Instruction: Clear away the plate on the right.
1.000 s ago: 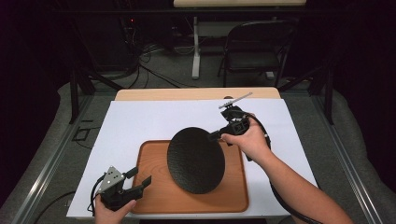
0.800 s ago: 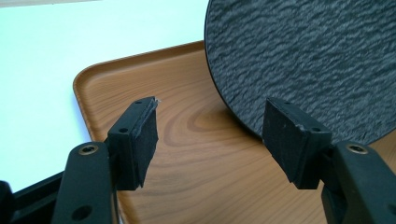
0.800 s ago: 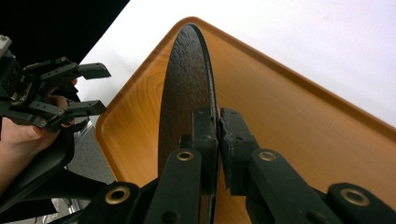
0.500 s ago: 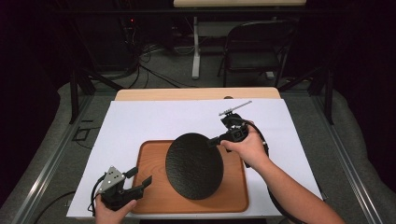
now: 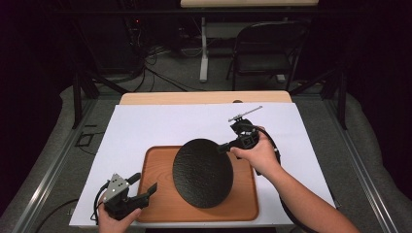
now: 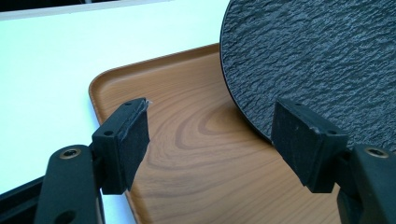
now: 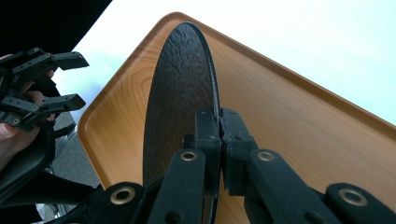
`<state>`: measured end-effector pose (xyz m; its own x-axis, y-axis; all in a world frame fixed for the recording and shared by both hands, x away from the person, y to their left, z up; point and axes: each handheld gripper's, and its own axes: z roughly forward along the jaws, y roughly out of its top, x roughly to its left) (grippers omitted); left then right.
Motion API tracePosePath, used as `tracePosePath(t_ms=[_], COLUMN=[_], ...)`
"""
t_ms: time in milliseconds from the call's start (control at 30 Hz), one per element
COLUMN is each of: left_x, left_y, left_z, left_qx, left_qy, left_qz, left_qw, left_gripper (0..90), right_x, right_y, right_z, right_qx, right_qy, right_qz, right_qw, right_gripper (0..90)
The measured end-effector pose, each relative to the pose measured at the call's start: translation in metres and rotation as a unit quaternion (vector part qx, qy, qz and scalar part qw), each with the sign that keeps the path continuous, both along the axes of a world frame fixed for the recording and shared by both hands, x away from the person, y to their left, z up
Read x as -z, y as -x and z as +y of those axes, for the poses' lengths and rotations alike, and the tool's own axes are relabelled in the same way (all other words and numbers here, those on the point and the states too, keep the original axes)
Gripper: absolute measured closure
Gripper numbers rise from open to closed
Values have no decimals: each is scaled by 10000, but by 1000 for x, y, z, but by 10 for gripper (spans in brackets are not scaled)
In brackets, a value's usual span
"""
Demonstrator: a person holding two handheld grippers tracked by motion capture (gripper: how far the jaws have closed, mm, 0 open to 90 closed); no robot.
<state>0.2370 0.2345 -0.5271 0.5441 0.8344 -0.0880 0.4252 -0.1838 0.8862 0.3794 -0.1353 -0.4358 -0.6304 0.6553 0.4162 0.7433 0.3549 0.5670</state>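
Observation:
A round black slate-textured plate [image 5: 202,172] hangs tilted over a wooden tray [image 5: 158,165], its lower edge close to the tray's floor. My right gripper [image 5: 224,147] is shut on the plate's right rim. In the right gripper view the jaws [image 7: 218,121] pinch the thin rim of the plate [image 7: 177,93] above the tray [image 7: 289,102]. My left gripper [image 5: 144,182] sits at the tray's near-left corner. Its jaws have just been opening and hold nothing. In the left gripper view the pads [image 6: 210,135] stand apart over the tray [image 6: 187,93], with the plate [image 6: 317,56] just beyond.
A white sheet [image 5: 160,124] covers the table under the tray. The wooden table edge [image 5: 194,98] shows at the far side. A folding chair [image 5: 265,46] and floor cables [image 5: 160,77] lie beyond it. Metal rails [image 5: 48,170] run along both sides.
The left gripper's jaws have spread apart. The right hand with the plate has drifted slightly nearer and lower over the tray.

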Motion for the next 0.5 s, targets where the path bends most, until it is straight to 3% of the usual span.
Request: tracePosePath(t_ms=[267,500], left_x=[0,0], left_y=[0,-1], left_z=[-3,-5], left_qx=[-62,-68], left_qy=[-204,-208], left_qz=[49,34], left_qw=[9998,9998], left_gripper=[242,218], right_x=[1,4], right_y=[0,-2], right_z=[0,-3], right_qx=[9,6], right_qy=[72,74], right_qz=[-36,10], right_qw=[10000,10000], right_gripper=[871,871])
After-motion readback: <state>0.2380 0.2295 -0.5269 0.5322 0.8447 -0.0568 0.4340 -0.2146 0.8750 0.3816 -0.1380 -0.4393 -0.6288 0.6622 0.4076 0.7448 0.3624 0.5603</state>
